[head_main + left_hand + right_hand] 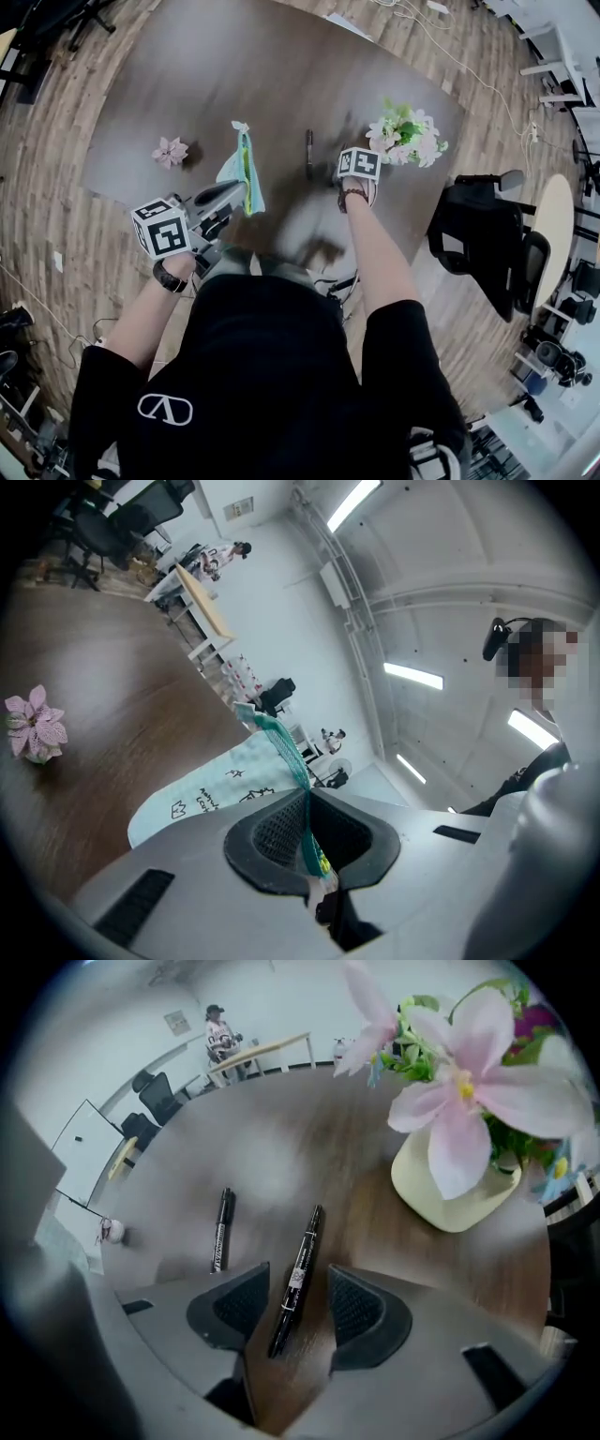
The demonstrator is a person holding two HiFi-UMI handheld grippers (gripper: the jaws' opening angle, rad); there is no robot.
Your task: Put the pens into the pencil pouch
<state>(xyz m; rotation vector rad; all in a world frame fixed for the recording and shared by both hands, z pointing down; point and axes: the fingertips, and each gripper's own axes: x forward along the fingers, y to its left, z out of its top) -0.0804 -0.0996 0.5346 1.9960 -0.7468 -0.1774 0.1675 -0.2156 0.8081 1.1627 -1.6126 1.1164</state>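
A light blue pencil pouch (242, 167) with a teal zipper edge hangs tilted over the brown table (187, 84). My left gripper (228, 194) is shut on its near edge; in the left gripper view the pouch (211, 794) runs out from between the closed pads of that gripper (307, 806). My right gripper (359, 164) points steeply down at the table. In the right gripper view a black pen (305, 1246) lies on the wood between the jaws of my right gripper (296, 1277), which stands open with a gap on each side. A second black pen (222, 1230) (309, 153) lies to its left.
A cream vase of pink and white flowers (450, 1185) (405, 134) stands close to the right of the pens. A small pink flower (171, 151) (36, 726) sits on the table's left. Black office chairs (487, 234) stand off the table's right edge.
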